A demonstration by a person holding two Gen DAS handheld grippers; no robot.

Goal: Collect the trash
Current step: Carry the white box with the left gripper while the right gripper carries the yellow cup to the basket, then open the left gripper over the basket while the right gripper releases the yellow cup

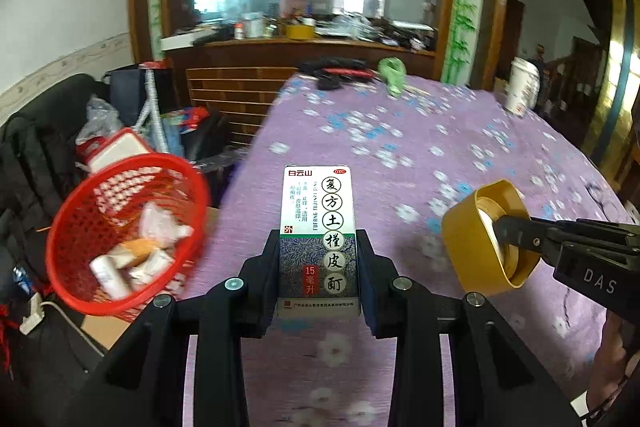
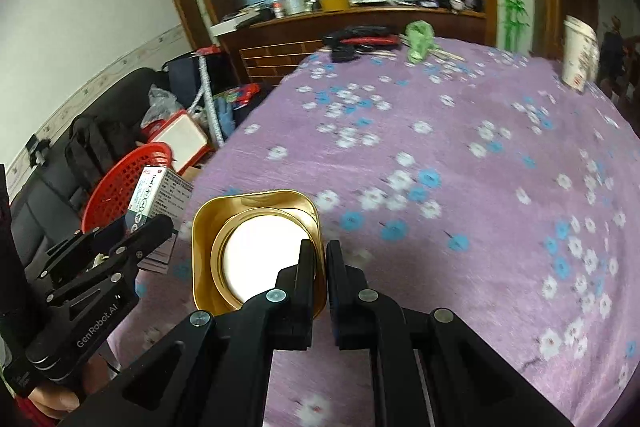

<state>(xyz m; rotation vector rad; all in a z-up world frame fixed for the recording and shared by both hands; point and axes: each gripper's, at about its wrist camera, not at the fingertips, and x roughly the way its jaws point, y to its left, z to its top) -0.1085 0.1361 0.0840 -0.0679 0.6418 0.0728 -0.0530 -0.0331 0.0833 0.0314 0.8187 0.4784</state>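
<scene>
Purple flowered tablecloth [image 2: 460, 155] under left claw [image 1: 318, 247] clamped on medicine box [image 1: 318, 227], right claw [image 2: 320, 267] on gold lid [image 2: 256, 251].

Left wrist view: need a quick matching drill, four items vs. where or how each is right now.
Things:
1. medicine box
2. gold lid
3. red basket
4. white cup

States:
A. standing at the far right edge of the purple tablecloth
B. clamped by its rim in the right gripper
C. off the table's left side, holding crumpled trash
D. gripped upright between the left gripper's fingers

Pairs: 1-D, 2-B, 3-C, 4-A
</scene>
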